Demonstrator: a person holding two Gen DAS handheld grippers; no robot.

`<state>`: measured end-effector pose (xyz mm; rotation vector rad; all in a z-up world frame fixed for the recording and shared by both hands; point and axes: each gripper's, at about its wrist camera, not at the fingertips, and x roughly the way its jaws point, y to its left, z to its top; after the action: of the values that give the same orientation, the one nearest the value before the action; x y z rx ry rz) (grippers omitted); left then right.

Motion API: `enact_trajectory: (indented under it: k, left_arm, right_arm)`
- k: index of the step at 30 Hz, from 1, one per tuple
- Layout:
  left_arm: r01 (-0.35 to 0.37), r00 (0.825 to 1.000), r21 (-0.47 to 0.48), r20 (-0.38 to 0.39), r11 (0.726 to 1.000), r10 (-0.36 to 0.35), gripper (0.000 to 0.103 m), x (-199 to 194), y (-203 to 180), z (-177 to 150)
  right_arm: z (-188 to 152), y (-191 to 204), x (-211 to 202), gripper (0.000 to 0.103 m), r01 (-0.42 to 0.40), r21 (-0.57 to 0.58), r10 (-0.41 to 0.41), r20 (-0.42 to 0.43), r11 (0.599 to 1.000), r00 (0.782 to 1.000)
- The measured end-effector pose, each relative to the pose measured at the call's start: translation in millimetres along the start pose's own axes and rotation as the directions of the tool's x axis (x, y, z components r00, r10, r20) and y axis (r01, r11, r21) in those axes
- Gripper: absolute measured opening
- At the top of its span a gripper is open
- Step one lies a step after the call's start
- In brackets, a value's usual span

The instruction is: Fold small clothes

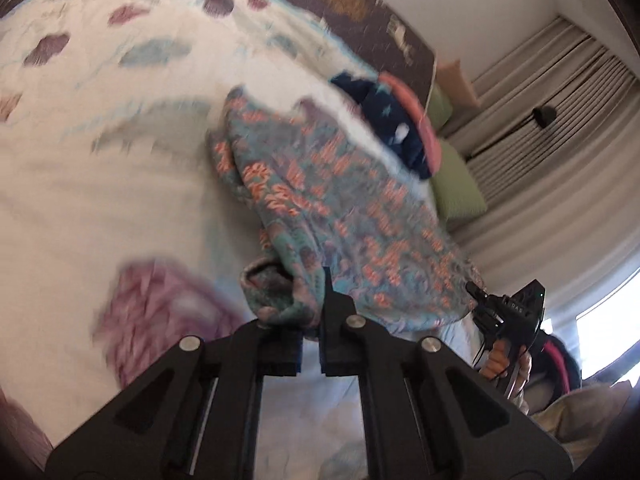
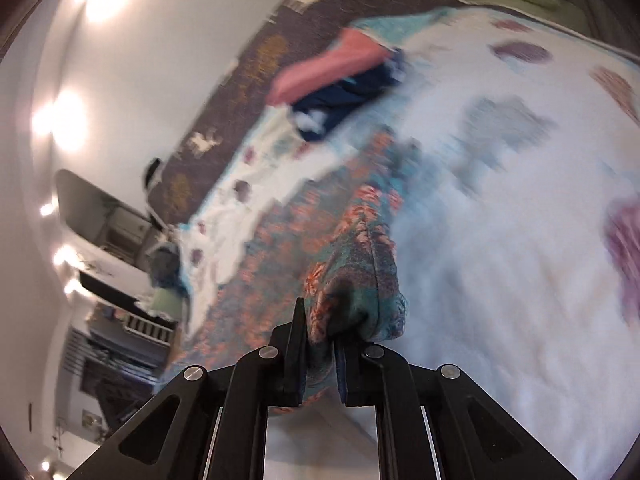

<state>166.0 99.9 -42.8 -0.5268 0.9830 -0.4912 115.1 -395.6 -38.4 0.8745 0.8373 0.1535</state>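
Patterned garment [image 1: 340, 208] hangs over the bed [image 1: 100, 160] — left tongs [image 1: 310, 322] and right tongs [image 2: 320, 344] each clamp an edge.

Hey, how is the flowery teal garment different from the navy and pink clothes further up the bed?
The flowery teal garment is pinched at two ends by the left gripper and the right gripper; the navy and pink clothes lie untouched. The teal garment has an orange flower print, while the others are dark blue with white specks beside plain pink. Both lie on the white bedspread.
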Motion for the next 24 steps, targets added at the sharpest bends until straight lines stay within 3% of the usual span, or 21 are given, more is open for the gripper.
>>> enact_trajectory:
  k: [2, 4, 6, 8, 10, 12, 14, 19, 22, 24]
  left_arm:
    - [-0.05, 0.998, 0.002, -0.024, 0.999, 0.05, 0.007, 9, 6, -12]
    - [-0.101, 0.994, 0.02, -0.03, 0.995, 0.102, 0.008, 17, 9, -19]
    - [-0.143, 0.989, 0.025, -0.029, 0.989, 0.144, 0.01, 25, 9, -24]
    - [-0.152, 0.988, 0.017, -0.02, 0.988, 0.152, 0.013, 27, 9, -25]
    - [-0.171, 0.985, 0.026, -0.008, 0.985, 0.171, 0.021, 25, 7, -26]
    - [-0.21, 0.978, 0.044, 0.012, 0.977, 0.21, 0.04, 22, 5, -27]
    - [-0.262, 0.965, 0.06, 0.042, 0.963, 0.26, 0.05, 17, 3, -29]
    - [-0.312, 0.949, 0.075, 0.077, 0.947, 0.306, 0.052, 11, 2, -28]
    - [-0.319, 0.946, 0.07, 0.076, 0.945, 0.314, 0.052, 10, 6, -29]
    - [-0.318, 0.947, 0.067, 0.077, 0.946, 0.313, 0.052, 9, 8, -30]
  right_arm:
    - [-12, -17, 2, 0.013, 0.023, 0.041, -0.022, -0.034, 0.999, 0.999]
    - [-21, -36, 6, 0.017, 0.099, 0.074, -0.093, -0.078, 0.992, 0.993]
    - [-23, -46, 2, 0.017, 0.056, 0.117, -0.046, -0.085, 0.991, 0.995]
    - [-22, -45, -7, 0.02, 0.076, 0.124, -0.065, -0.091, 0.989, 0.994]
    - [-22, -37, -17, 0.021, 0.149, 0.076, -0.144, -0.07, 0.986, 0.987]
    - [-24, -26, -26, 0.027, 0.24, 0.006, -0.24, -0.028, 0.971, 0.97]
    - [-28, -17, -33, 0.03, 0.312, -0.043, -0.311, 0.023, 0.949, 0.95]
    - [-40, -1, -39, 0.03, 0.331, -0.123, -0.324, 0.079, 0.936, 0.943]
    - [-47, 27, -33, 0.03, 0.379, -0.246, -0.35, 0.155, 0.892, 0.924]
    - [-52, 46, -29, 0.03, 0.377, -0.333, -0.334, 0.18, 0.864, 0.925]
